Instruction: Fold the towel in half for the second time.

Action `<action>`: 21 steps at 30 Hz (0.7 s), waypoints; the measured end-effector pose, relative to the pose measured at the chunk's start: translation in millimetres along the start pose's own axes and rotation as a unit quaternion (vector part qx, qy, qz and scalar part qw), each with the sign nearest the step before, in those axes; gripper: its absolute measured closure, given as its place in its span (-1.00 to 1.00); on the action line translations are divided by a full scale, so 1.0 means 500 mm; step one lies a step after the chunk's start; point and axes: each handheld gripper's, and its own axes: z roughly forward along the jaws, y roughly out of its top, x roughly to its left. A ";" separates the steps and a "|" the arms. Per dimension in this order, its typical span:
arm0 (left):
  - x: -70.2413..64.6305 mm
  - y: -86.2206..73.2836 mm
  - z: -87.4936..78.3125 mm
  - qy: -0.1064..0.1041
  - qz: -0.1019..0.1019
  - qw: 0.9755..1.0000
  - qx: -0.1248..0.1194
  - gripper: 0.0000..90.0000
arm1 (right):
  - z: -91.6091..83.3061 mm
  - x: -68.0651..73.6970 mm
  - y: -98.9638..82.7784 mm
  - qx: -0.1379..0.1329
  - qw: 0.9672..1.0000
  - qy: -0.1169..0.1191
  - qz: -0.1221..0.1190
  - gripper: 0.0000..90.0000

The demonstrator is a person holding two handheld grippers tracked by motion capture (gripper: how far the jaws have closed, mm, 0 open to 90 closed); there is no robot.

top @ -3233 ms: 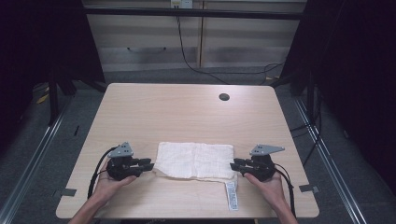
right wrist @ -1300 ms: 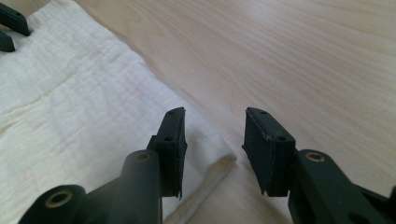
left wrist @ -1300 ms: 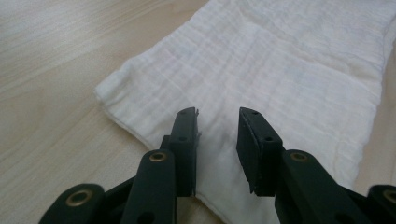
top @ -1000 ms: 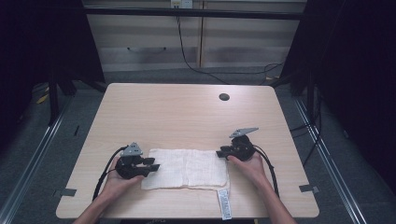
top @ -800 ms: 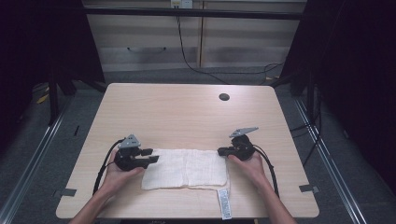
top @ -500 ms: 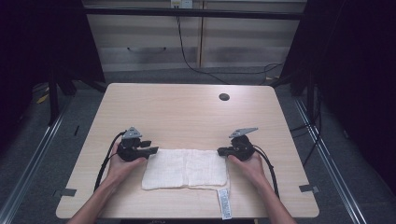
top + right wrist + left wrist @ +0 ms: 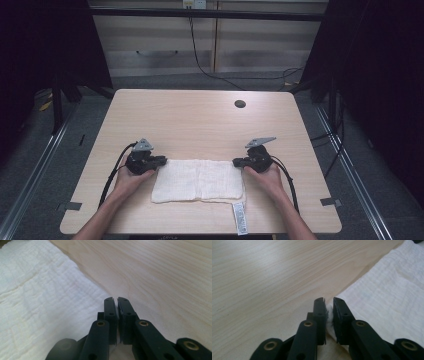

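A white folded cloth (image 7: 197, 180) lies flat near the table's front edge, with a printed label (image 7: 240, 217) sticking out at its near right. My left gripper (image 7: 162, 161) sits at the cloth's far left corner. In the left gripper view (image 7: 329, 300) the jaws are shut with a bit of the cloth (image 7: 392, 297) pinched between them. My right gripper (image 7: 235, 162) sits at the far right corner. In the right gripper view (image 7: 115, 299) its jaws are shut to a thin slit at the edge of the cloth (image 7: 37, 302).
The light wooden table (image 7: 200, 125) stretches bare beyond the cloth, with a dark round cable hole (image 7: 240, 104) at the far right. Cables trail from both grippers back along the person's forearms. Dark floor and rails surround the table.
Over the last second my left gripper slid away from the person, from the cloth's near left part to its far left corner. The right gripper stayed at the far right corner.
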 end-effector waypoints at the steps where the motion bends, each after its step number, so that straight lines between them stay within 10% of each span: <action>1: 0.000 -0.001 -0.001 0.000 -0.001 1.000 0.001 0.86 | 0.000 0.000 0.001 0.000 1.000 0.000 -0.001 0.92; 21: 0.001 -0.004 -0.007 -0.006 -0.013 1.000 0.004 0.90 | -0.044 0.011 0.023 -0.080 0.997 0.017 -0.011 0.93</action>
